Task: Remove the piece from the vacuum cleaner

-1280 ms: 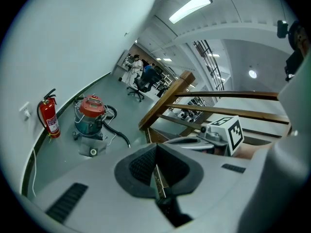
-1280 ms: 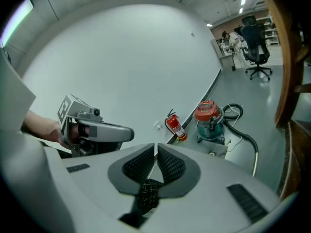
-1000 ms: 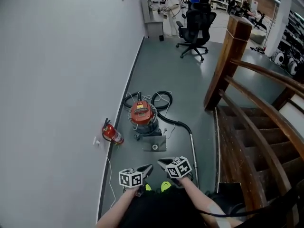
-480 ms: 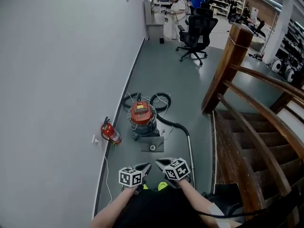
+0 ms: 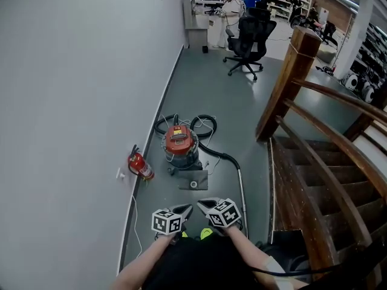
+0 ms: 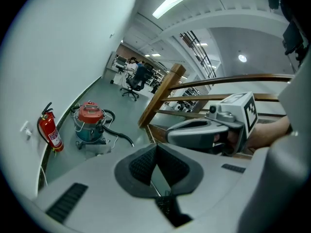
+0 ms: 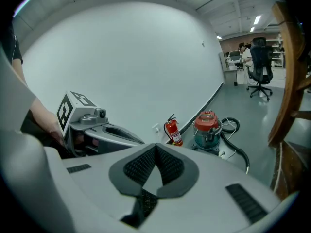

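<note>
Left gripper (image 5: 187,209): clenched, the dark pads meet at their tips with nothing between them; it is held in the air at the lower centre of the head view, well apart from the vacuum cleaner.
Right gripper (image 5: 204,203): also clenched and empty; it is just beside the left one, on its right.
Vacuum cleaner (image 5: 180,145): upright on the grey floor (image 5: 230,101) at the middle of the head view, near the wall; it has a red lid over a teal drum.
Hose (image 5: 221,156): black; it loops behind the cleaner, then runs down and right to a metal tube (image 5: 243,192) lying along the floor towards the grippers.
Grey plate (image 5: 195,180): flat on the floor just below the cleaner in the frame, with a small round part on it.
Fire extinguisher (image 5: 139,165): red, tilted at the foot of the wall, left of the cleaner.
Staircase (image 5: 314,180): wooden, with its rail, along the right side.
Office chair (image 5: 250,34): black, upper centre.
</note>
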Available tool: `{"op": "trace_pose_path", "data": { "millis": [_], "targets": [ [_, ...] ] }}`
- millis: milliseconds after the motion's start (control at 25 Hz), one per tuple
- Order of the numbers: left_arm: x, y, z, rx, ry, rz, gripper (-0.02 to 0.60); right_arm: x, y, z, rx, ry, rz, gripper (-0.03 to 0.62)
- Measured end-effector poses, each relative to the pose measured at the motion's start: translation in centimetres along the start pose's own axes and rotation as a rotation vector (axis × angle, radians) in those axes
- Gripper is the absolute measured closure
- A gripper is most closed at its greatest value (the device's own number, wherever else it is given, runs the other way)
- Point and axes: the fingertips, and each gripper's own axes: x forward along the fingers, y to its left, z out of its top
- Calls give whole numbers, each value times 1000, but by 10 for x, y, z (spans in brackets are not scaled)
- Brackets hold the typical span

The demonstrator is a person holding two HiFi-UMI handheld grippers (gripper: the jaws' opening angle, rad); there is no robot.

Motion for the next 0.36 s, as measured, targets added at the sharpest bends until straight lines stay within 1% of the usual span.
{"op": "trace_pose_path", "data": {
  "millis": [360],
  "targets": [
    [3, -4, -2, 19, 19, 16, 571, -5, -2, 0, -18, 1, 9, 579]
  ]
}}
